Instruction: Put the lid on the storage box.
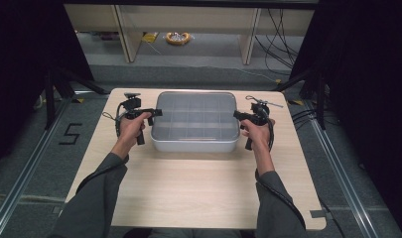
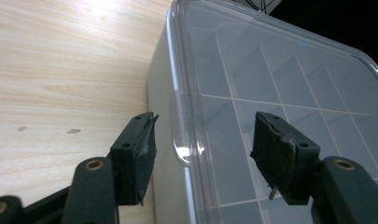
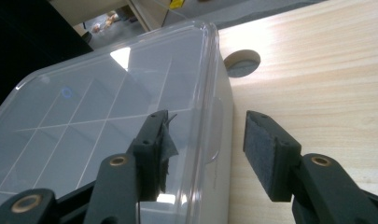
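Your left tool [image 2: 203, 140] stands open, its two black jaws spread to either side of the small clear tab [image 2: 182, 133] on the lid's edge. One jaw sits out over the wooden surface [image 2: 60, 70], the other over the lid, and neither pad touches the plastic. In the high view this left tool [image 1: 156, 113] is at the left short end of the box, held in your left hand [image 1: 131, 126].

Your right tool [image 3: 207, 144] is open too, with one jaw over the lid and the other over the surface beside the box wall. The matching tab [image 3: 215, 130] on that side lies between them, untouched. From above, the right tool [image 1: 236, 115] meets the right short end of the box, gripped by your right hand [image 1: 258, 131].

The box [image 1: 196, 144] is a pale, shallow rectangular container with a clear lid [image 1: 196, 106] seated on top. A grid of compartments shows through the lid. It rests flat on the surface, towards the far edge and roughly centred between your hands.
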`<state>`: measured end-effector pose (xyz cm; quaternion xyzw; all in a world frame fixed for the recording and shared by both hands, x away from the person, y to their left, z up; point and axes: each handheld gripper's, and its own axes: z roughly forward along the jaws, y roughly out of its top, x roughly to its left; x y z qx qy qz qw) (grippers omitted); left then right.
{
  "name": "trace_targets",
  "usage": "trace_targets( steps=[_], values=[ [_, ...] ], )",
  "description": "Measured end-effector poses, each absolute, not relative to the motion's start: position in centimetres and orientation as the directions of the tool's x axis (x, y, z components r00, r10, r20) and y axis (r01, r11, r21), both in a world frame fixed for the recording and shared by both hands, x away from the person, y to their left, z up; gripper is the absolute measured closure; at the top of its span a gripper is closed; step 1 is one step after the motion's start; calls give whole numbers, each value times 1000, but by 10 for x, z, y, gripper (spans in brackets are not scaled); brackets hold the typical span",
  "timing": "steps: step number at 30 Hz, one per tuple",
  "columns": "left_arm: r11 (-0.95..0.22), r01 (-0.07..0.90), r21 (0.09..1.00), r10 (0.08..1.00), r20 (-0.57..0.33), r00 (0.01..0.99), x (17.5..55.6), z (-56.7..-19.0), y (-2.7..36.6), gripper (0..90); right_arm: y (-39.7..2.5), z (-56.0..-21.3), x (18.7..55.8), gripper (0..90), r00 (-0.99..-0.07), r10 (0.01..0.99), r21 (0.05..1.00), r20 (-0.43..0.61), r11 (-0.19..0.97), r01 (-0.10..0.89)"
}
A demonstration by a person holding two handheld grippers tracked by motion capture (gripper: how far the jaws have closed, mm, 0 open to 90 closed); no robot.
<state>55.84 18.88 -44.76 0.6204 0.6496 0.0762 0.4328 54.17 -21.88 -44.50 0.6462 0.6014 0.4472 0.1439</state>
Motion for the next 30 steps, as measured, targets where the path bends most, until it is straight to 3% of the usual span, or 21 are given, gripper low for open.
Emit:
trace_targets(
  steps=[1,2,6,7,14,18,19,21,27,30],
  values=[
    [220,741,634,869,-473,146,559,-448,188,403,-221,-447,544,523,-145,915,741,378,-204,640],
    [229,740,632,863,-483,146,560,-449,185,418,-216,-447,544,543,-108,896,701,430,-257,665],
    [217,735,643,880,-454,137,560,-448,183,458,-213,-450,546,542,-127,885,705,448,-262,658],
    [225,736,639,880,-457,127,560,-448,184,495,-213,-451,546,567,-143,903,733,405,-227,642],
    [233,735,637,895,-436,94,557,-446,185,607,-213,-450,541,604,-128,892,727,434,-263,634],
    [195,739,645,918,-385,94,556,-437,181,629,-215,-448,540,622,-139,897,746,420,-254,616],
    [197,738,645,921,-380,86,556,-435,180,630,-212,-445,537,628,-99,878,711,469,-308,632],
    [176,737,653,930,-355,93,556,-432,180,631,-212,-441,536,641,-111,876,724,469,-310,617],
    [172,739,651,934,-346,87,556,-428,179,645,-211,-430,535,661,-132,896,763,423,-275,584],
    [192,737,648,925,-370,84,555,-423,182,646,-207,-423,532,667,-108,883,739,457,-309,598]
  ],
)
